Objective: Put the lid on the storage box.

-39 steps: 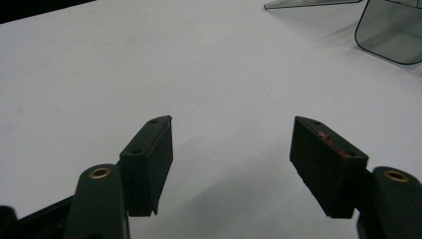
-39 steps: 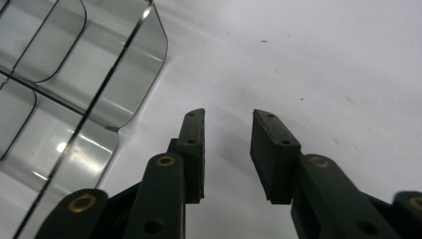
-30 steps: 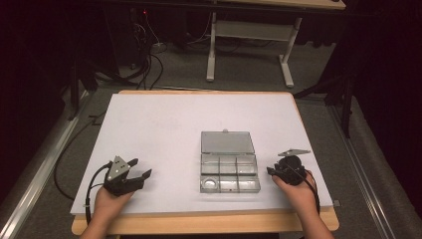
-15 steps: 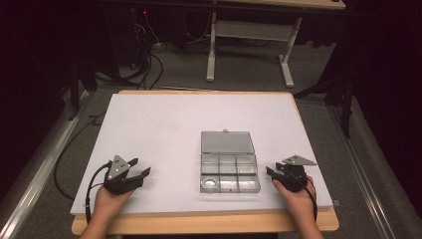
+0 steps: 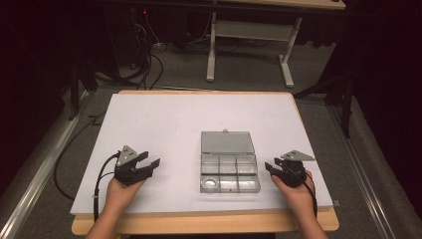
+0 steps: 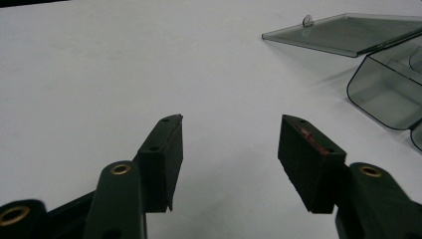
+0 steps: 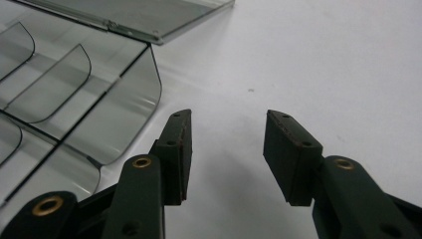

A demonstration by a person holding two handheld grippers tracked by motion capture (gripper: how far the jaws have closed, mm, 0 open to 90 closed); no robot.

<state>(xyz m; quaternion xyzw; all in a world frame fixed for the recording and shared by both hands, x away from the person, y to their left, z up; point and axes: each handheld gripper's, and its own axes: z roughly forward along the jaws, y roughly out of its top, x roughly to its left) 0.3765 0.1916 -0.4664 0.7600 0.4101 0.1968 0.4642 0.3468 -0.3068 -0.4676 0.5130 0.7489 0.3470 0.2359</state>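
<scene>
Two grippers rest low over the white table [image 5: 164, 124], one at each side of a clear plastic compartment box [image 5: 229, 172] whose lid [image 5: 227, 142] lies folded open flat behind it. At the left, the left gripper [image 5: 148, 165] sits in the person's left hand [image 5: 119, 191], aimed rightward toward the box and well apart from it; its fingers [image 6: 164, 154] are spread with bare table between them, and they have just been closing a little. Its own view cuts off the box at the right edge, leaving the lid and one rounded corner compartment. From above, the contents of the six compartments are hard to make out. At the right, the right gripper [image 5: 271, 168] is held in the right hand [image 5: 297, 191], pointing left, just beside the box's right wall; its fingers [image 7: 174, 149] stand apart, pinching nothing. Its view shows the curved dividers close up, cut off at the left.
</scene>
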